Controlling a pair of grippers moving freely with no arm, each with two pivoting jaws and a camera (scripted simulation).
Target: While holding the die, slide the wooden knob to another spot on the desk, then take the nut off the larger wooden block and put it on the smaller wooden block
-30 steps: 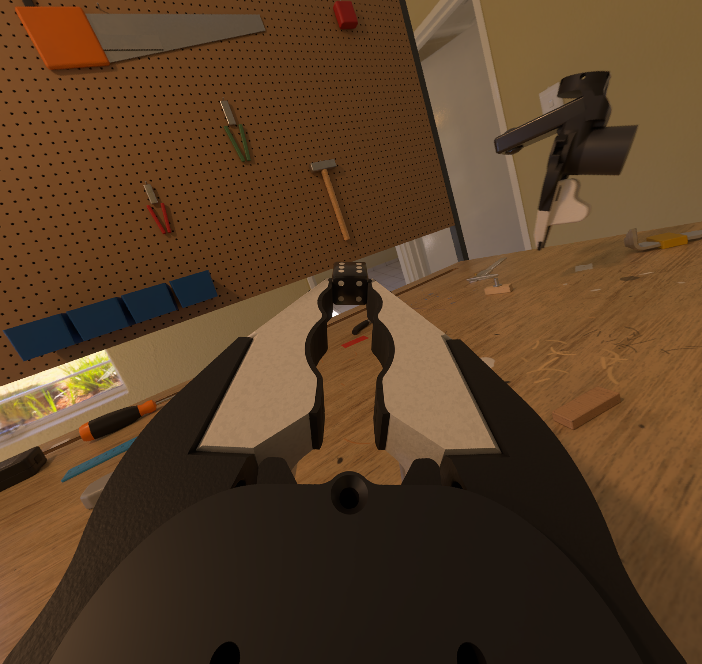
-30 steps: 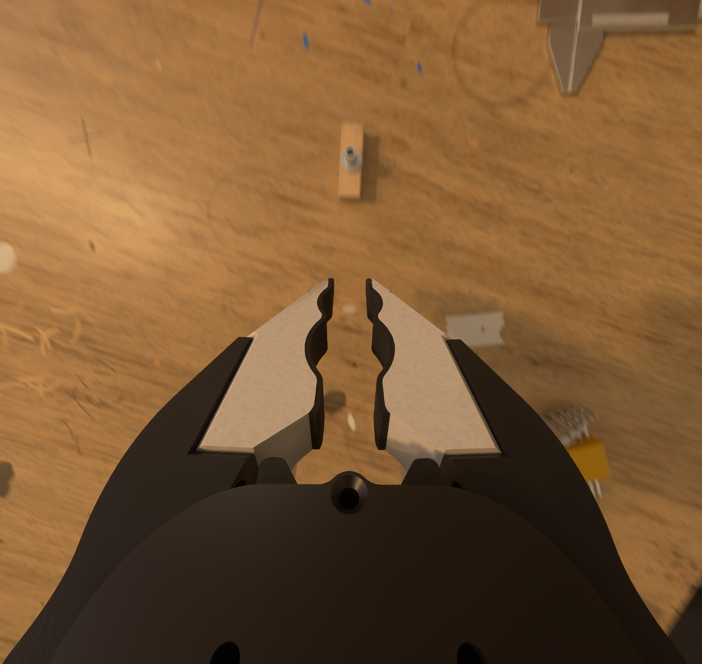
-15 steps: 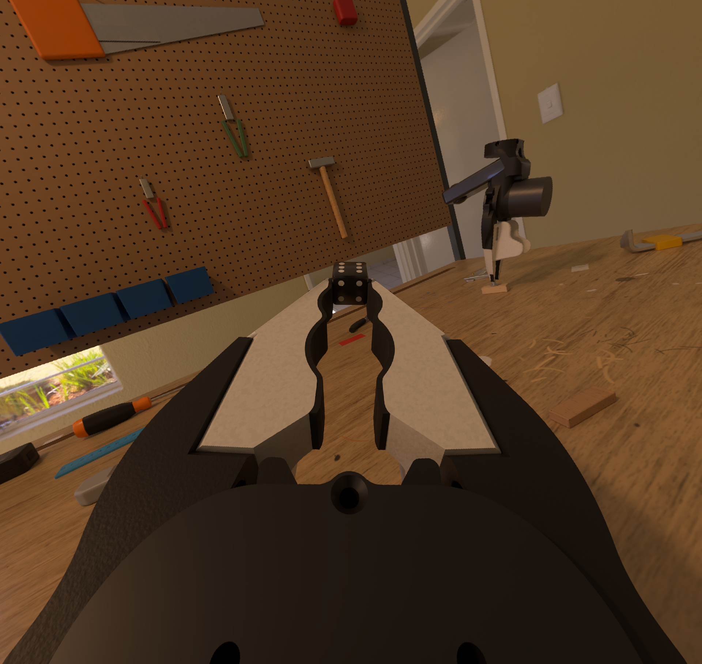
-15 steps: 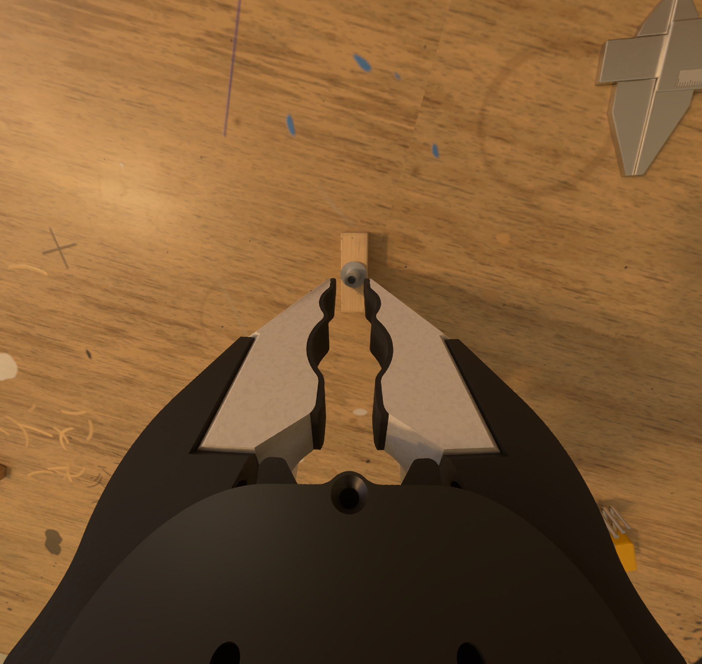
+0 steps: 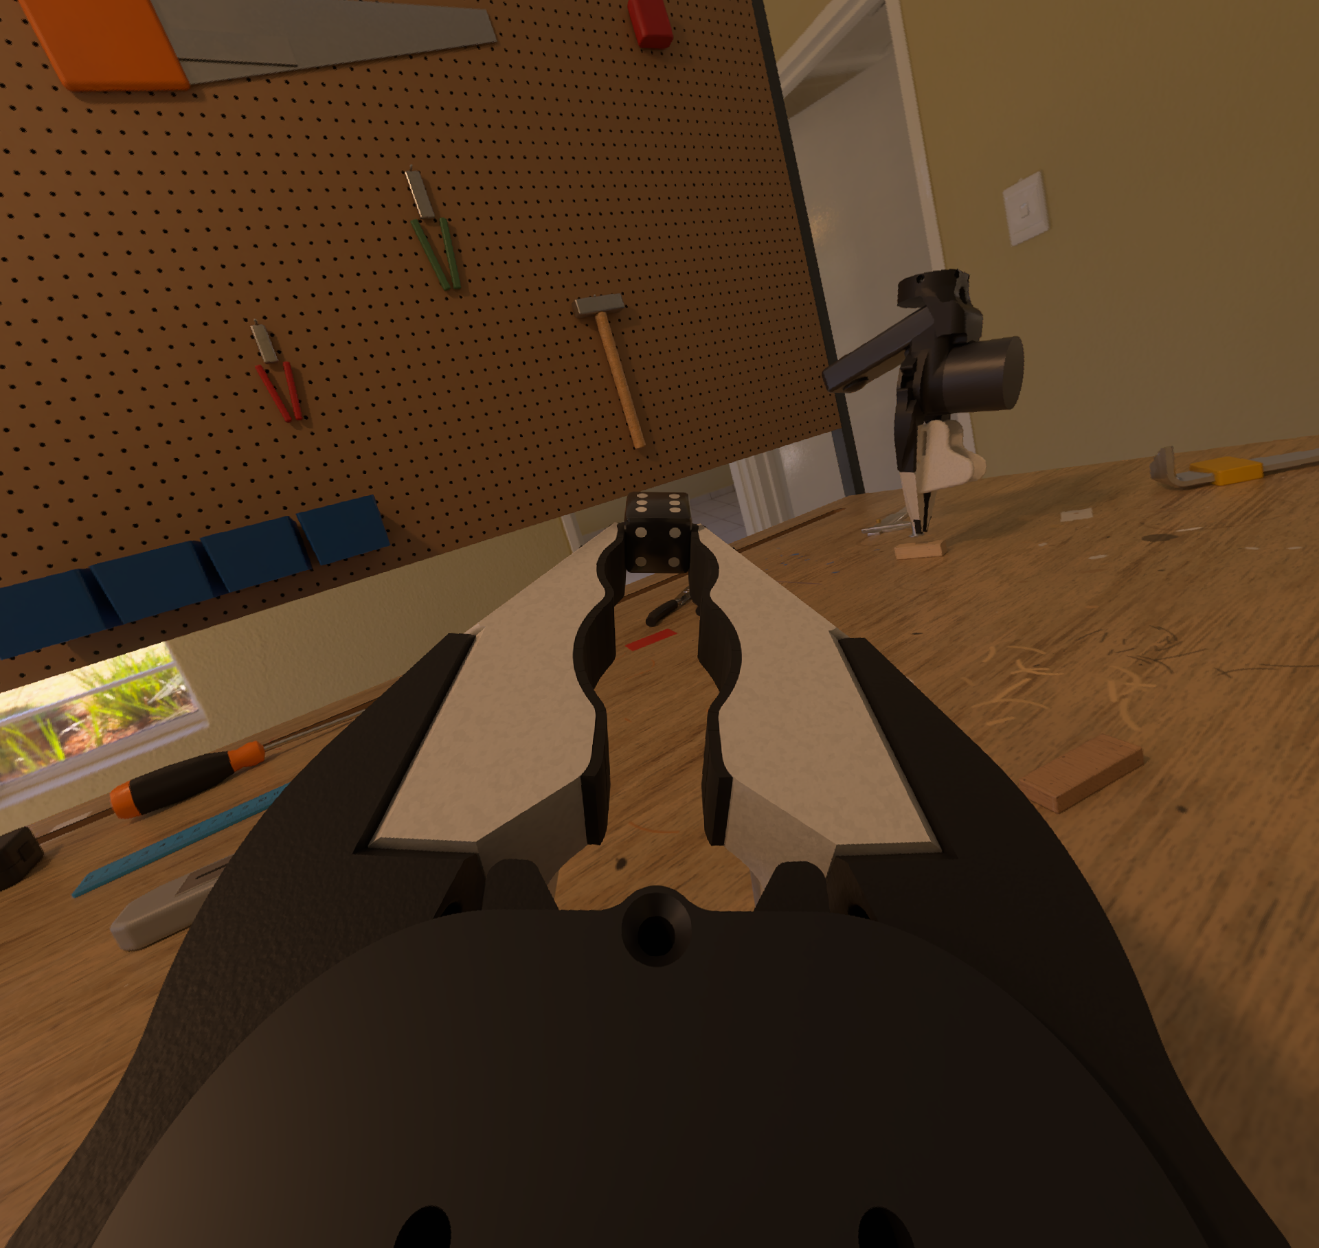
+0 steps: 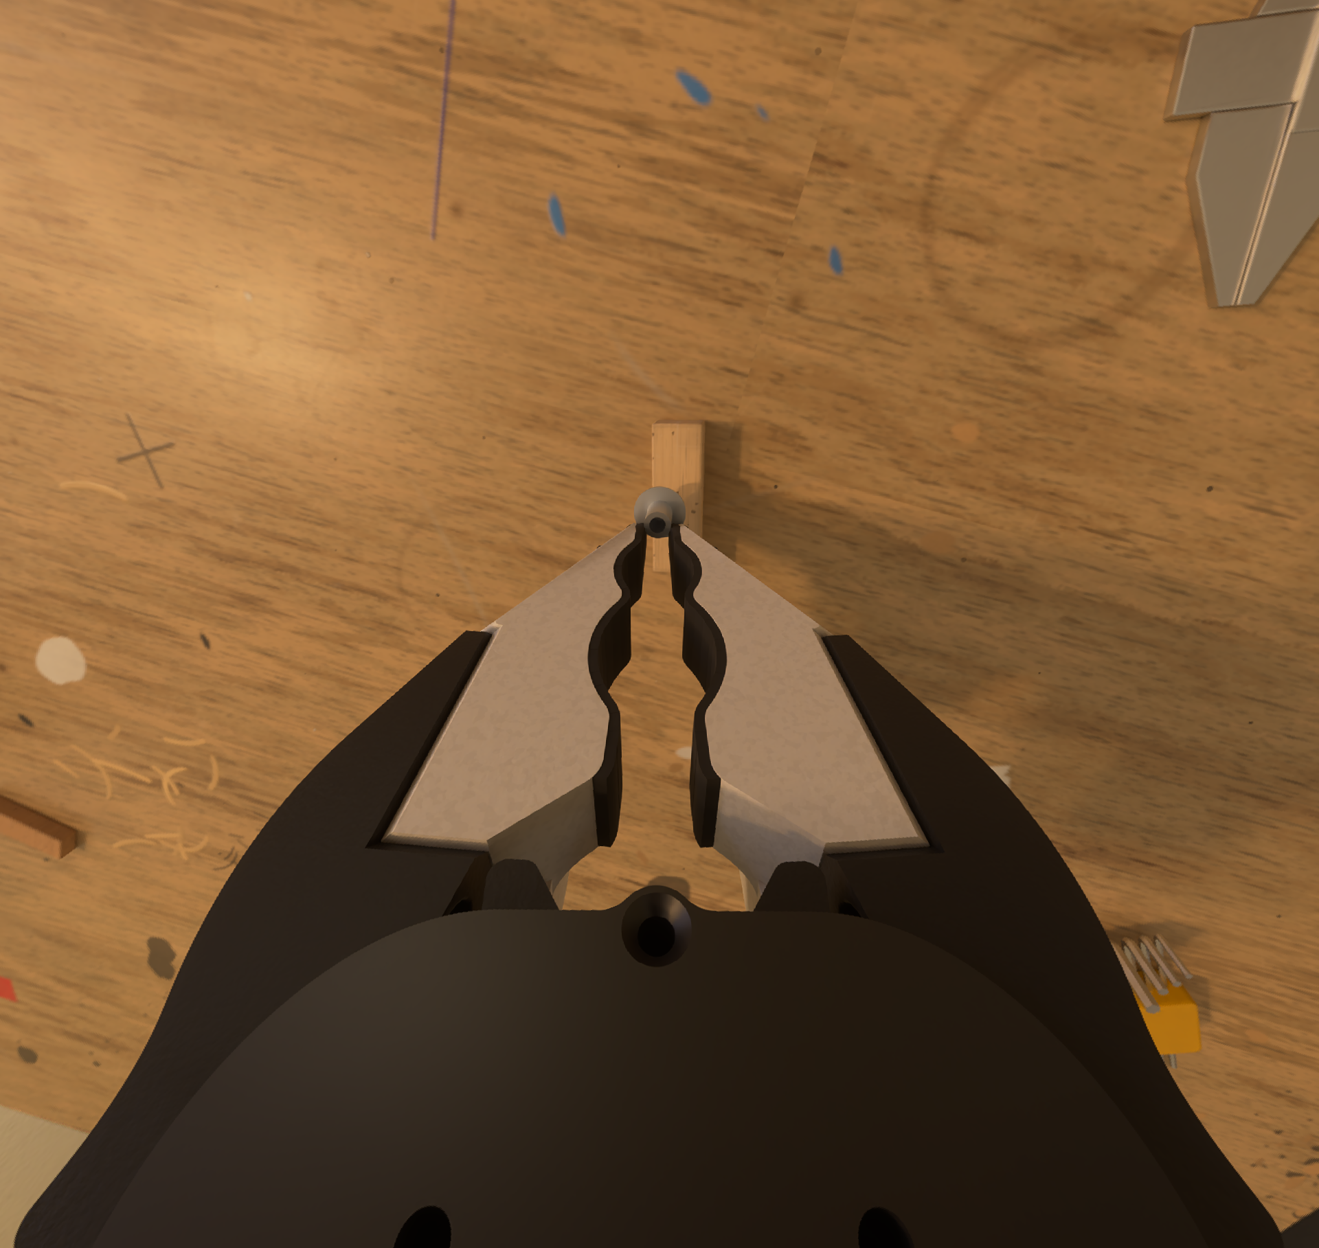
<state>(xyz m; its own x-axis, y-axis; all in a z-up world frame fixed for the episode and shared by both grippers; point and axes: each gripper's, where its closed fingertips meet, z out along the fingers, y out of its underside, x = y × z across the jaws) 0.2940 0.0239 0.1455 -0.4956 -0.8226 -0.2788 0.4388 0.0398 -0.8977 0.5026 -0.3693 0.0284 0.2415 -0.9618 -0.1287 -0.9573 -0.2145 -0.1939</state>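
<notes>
My left gripper (image 5: pixel 657 544) is shut on a black die (image 5: pixel 657 532) with white pips and holds it above the desk. My right gripper (image 6: pixel 658 534) points straight down, its fingertips closed on a small grey nut (image 6: pixel 657 511) over a light wooden block (image 6: pixel 678 454). I cannot tell whether the nut still touches the block. The left wrist view shows the right gripper (image 5: pixel 921 527) far right, tips just above that block (image 5: pixel 918 549). A darker brown wooden block (image 5: pixel 1085 778) lies on the desk nearer by; it also shows in the right wrist view (image 6: pixel 36 825).
A pegboard (image 5: pixel 499 250) with a saw, pliers and a hammer stands behind the desk. A screwdriver (image 5: pixel 178 778), blue ruler (image 5: pixel 178 850) and grey tool lie left. A metal square (image 6: pixel 1256 143) lies upper right, a yellow part (image 6: pixel 1163 1021) lower right, a pale round piece (image 6: pixel 61 658) left.
My right gripper came down over the light block and its fingers closed on the nut. My left gripper kept hold of the die and barely moved.
</notes>
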